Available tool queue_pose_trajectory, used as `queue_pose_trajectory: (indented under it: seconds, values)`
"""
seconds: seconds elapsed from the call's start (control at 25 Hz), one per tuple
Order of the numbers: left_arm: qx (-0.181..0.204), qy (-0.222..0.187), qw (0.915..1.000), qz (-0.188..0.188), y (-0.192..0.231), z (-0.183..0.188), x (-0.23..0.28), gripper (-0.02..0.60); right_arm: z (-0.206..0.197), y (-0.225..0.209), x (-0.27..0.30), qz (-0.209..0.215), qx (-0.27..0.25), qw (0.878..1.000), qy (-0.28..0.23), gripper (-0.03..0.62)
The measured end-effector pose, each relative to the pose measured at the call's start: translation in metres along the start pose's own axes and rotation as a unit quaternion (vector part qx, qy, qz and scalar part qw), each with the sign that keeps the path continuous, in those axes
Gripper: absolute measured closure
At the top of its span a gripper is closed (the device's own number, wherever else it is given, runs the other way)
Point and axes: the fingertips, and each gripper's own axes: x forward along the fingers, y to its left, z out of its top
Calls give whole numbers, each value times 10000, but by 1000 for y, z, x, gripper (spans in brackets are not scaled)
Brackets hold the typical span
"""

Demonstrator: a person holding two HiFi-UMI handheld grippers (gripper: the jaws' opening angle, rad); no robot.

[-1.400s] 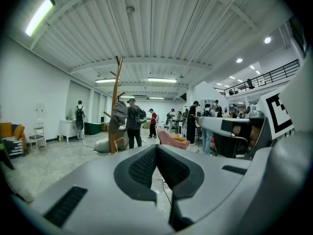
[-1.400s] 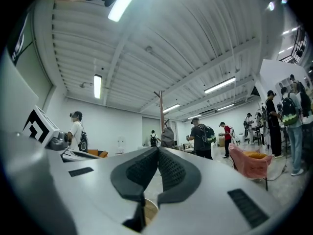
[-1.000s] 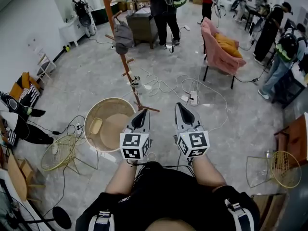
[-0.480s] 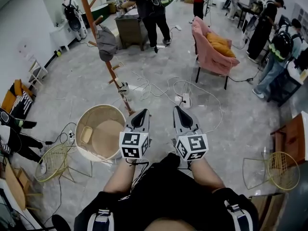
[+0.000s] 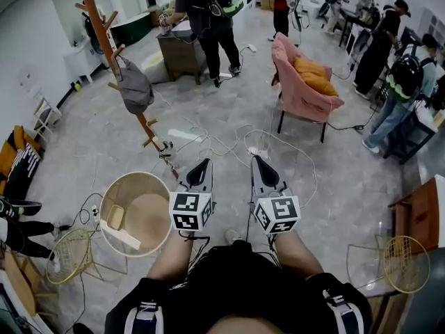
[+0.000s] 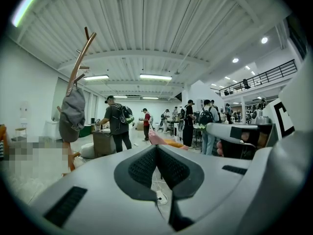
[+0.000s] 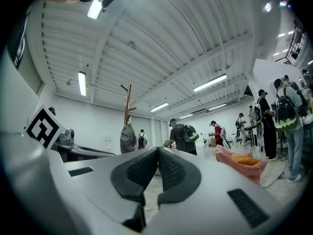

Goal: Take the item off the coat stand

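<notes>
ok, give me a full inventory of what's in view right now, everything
coat stand: one, brown wood, far left
cap: one, grey, hanging on the coat stand
basket: one, beige, round, on the floor left of the left gripper
wire chairs: two, yellow, lower left and lower right
armchair: one, pink, ahead to the right
cushion: one, orange, on the armchair
cables: several, white, on the floor ahead
cabinet: one, brown, beyond the coat stand
people: several, far end and right side
left gripper: grey, shut, empty
right gripper: grey, shut, empty
</notes>
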Motion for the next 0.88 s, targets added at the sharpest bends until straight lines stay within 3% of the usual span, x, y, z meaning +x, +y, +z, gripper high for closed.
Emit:
queue_pose_trajectory:
  seconds: [0.28,0.56,0.88]
  values:
    - [28,-109,9995,292,50,28,76,566,2,-51,99,99,135,9999,25,579]
    - [-200,-168,9968,753,127,33,135,566,-5,-53,204,575,-38,9983,71,579]
    - [-264,-163,9931,1127,182,30,173,566,-17,-52,285,932,19,9955,145,579]
